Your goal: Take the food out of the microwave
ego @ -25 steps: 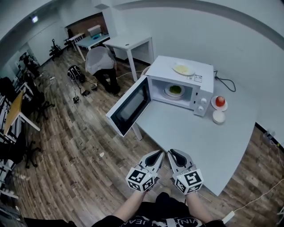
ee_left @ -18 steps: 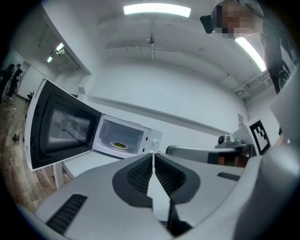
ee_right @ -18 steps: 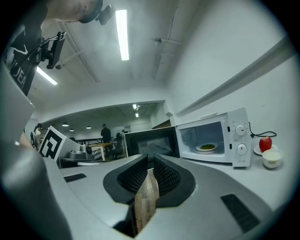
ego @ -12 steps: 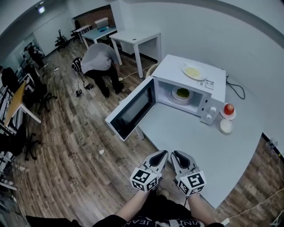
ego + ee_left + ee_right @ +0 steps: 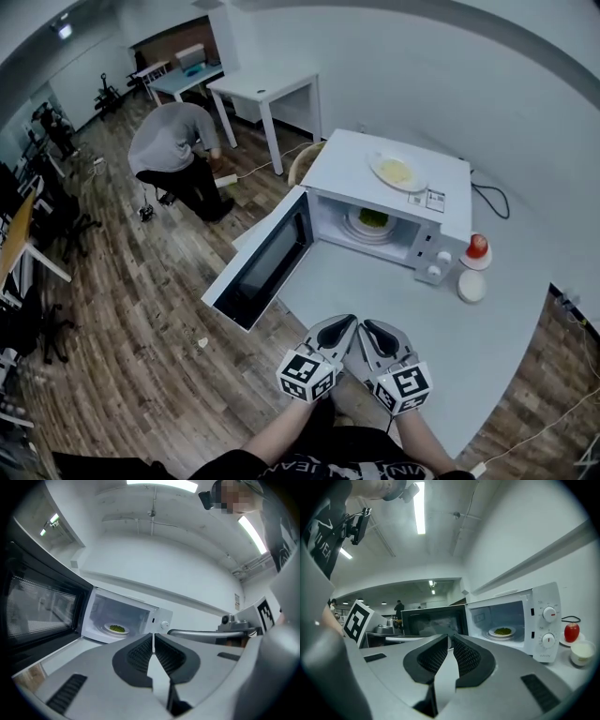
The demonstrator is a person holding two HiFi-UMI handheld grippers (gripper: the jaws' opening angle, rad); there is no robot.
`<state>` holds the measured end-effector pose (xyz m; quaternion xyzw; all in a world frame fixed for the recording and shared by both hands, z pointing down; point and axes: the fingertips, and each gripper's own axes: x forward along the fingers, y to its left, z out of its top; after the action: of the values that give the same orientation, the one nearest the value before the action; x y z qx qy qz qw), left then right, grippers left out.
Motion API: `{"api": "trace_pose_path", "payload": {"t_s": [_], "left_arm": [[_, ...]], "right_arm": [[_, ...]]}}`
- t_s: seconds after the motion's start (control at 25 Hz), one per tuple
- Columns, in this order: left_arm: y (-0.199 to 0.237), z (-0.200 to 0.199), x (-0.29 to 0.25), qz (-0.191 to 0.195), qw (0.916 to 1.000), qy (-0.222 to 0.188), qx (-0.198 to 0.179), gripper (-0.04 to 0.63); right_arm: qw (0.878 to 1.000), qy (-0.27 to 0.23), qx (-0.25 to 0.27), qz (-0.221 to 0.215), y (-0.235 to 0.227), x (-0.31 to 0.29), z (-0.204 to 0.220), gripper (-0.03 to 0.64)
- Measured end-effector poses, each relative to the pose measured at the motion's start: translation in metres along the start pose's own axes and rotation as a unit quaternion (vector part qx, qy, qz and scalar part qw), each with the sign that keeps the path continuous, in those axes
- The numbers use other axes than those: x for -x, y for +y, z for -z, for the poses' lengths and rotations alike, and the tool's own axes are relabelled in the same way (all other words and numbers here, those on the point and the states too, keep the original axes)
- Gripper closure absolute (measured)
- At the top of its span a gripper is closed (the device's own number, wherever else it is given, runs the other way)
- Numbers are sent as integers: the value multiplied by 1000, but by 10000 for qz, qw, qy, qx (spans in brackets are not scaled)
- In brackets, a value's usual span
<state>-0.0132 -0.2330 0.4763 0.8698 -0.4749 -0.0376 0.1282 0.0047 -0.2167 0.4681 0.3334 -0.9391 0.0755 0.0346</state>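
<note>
A white microwave [image 5: 394, 178] stands on the white table [image 5: 441, 328] with its door [image 5: 261, 260] swung wide open to the left. Inside it a white plate of green food [image 5: 372, 219] rests on the turntable; the same plate of food shows in the left gripper view [image 5: 116, 629] and the right gripper view [image 5: 502, 632]. My left gripper [image 5: 346, 324] and right gripper [image 5: 368, 328] hover side by side over the table's near edge, well short of the microwave. Both are shut and hold nothing.
A second plate with pale food [image 5: 397, 172] lies on top of the microwave. To its right stand a red apple on a saucer [image 5: 477, 247] and a white bowl [image 5: 471, 286]. A person [image 5: 173, 145] bends over on the wooden floor at the back left, by white desks [image 5: 267, 89].
Both grippers have moved forward toward the microwave, still shut and side by side. The view has shifted, and the microwave and its door sit nearer. The bent person has shifted left.
</note>
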Motion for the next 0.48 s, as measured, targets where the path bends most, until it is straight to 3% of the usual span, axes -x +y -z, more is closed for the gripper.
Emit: {"api": "trace_pose_path", "payload": {"t_s": [0.48], "left_arm": [[50, -7, -55, 223, 9995, 197, 48, 577]], "right_arm": [[9995, 82, -157, 252, -47, -56, -3, 563]]}}
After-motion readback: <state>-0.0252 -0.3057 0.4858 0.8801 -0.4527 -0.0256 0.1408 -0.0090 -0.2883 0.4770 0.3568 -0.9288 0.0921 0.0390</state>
